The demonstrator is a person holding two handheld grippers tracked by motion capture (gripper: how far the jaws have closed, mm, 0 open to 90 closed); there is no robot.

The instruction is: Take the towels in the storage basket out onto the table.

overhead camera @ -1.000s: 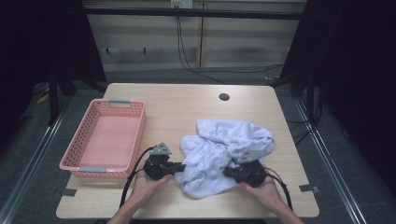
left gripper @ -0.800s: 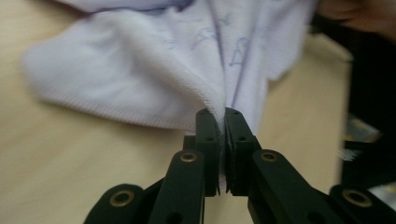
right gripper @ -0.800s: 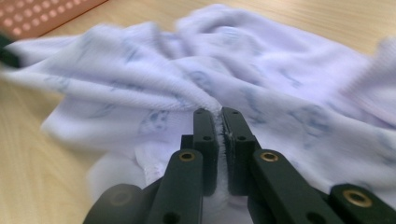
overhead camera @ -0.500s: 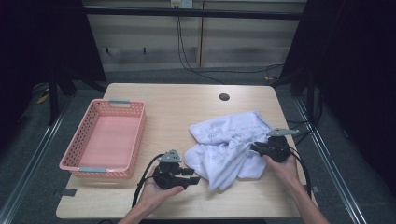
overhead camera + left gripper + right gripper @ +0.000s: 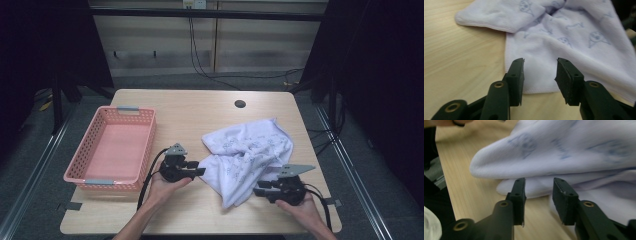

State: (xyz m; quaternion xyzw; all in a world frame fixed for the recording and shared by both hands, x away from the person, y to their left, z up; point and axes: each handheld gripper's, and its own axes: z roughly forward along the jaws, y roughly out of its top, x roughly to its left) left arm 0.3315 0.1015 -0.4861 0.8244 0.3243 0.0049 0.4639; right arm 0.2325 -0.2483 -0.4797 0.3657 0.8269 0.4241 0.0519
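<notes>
A white towel [image 5: 247,155] with small blue pictures on it lies crumpled on the right half of the wooden table [image 5: 200,107]. It is bunched up in folds, and one corner hangs down toward the front edge of the table.

The left gripper [image 5: 200,171] sits at the towel's left edge, held in the person's left hand [image 5: 162,185]. Its jaws have just been opening. In the left gripper view they stand apart, and the towel's [image 5: 564,37] hemmed edge lies flat on the table right in front of the gap. The pads are not pinching the cloth.

The right gripper [image 5: 258,190] is at the towel's front corner, near the front right of the table, held in the right hand [image 5: 300,210]. Its jaws have just been opening too. In the right gripper view they are spread, with a folded lump of towel [image 5: 564,152] just ahead of them. Nothing is squeezed between them.

A pink basket [image 5: 145,122] stands on the left side of the table, just beside the left gripper. A small dark round hole [image 5: 240,104] sits near the back edge of the table.
</notes>
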